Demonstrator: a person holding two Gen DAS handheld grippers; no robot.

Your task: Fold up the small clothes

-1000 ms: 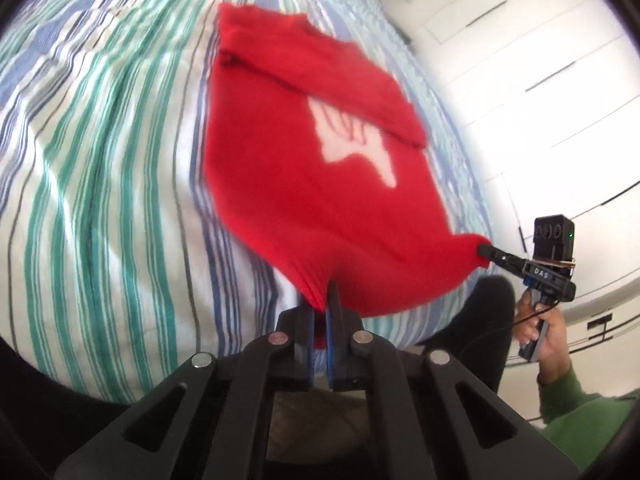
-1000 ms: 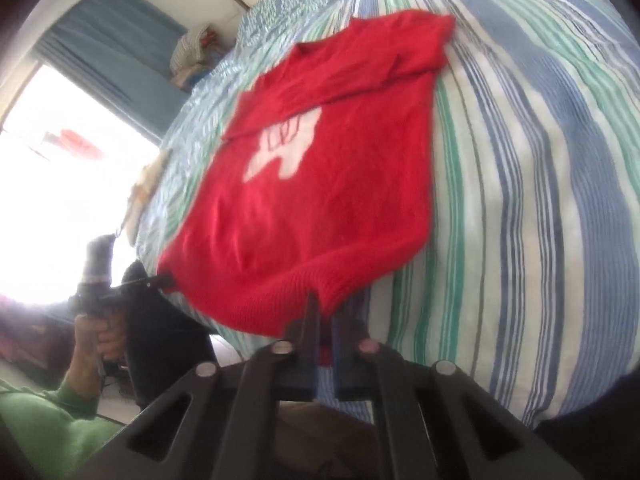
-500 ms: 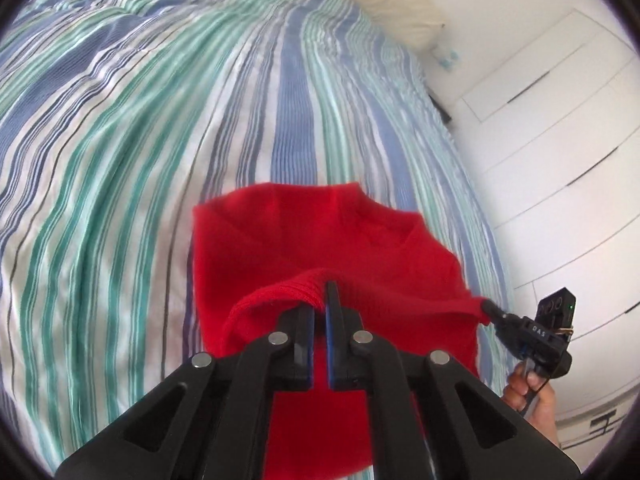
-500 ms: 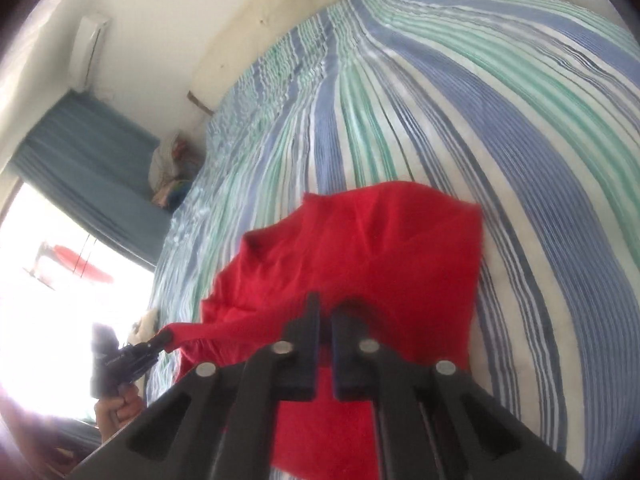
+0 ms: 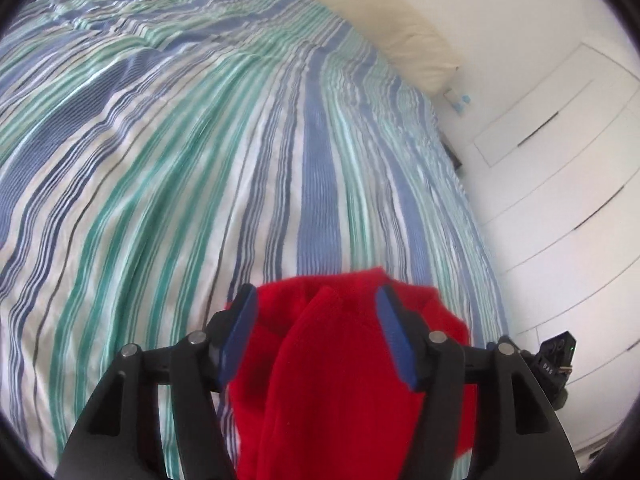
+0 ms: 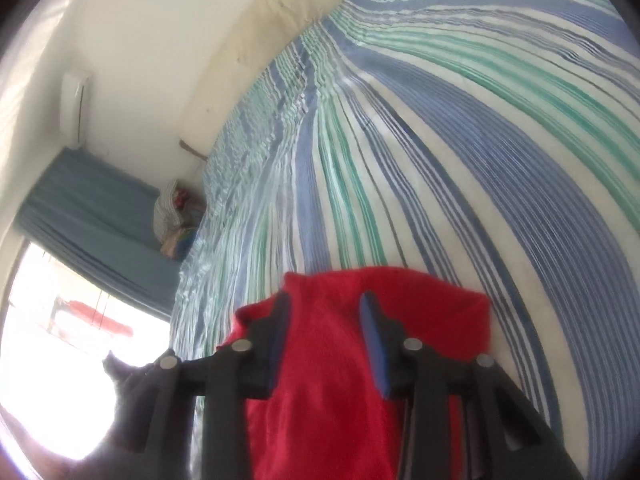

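Observation:
A small red knit sweater (image 5: 340, 380) lies folded over on itself on the striped bed, right under both grippers; it also shows in the right wrist view (image 6: 328, 380). My left gripper (image 5: 316, 300) is open, its blue-padded fingers spread on either side of a raised fold of the red cloth. My right gripper (image 6: 326, 304) is open too, its fingers apart above the sweater's top edge. The right gripper's body (image 5: 556, 364) shows at the lower right of the left wrist view.
The bed cover (image 5: 180, 160) has blue, green and white stripes and stretches far ahead. A cream headboard cushion (image 5: 404, 36) lies at the far end. White wardrobe doors (image 5: 560, 168) stand on the right. A blue curtain (image 6: 88, 216) and bright window are at the left.
Both grippers carried the sweater's bottom hem forward over its top half, then opened and let the cloth go. The sweater now lies folded in half.

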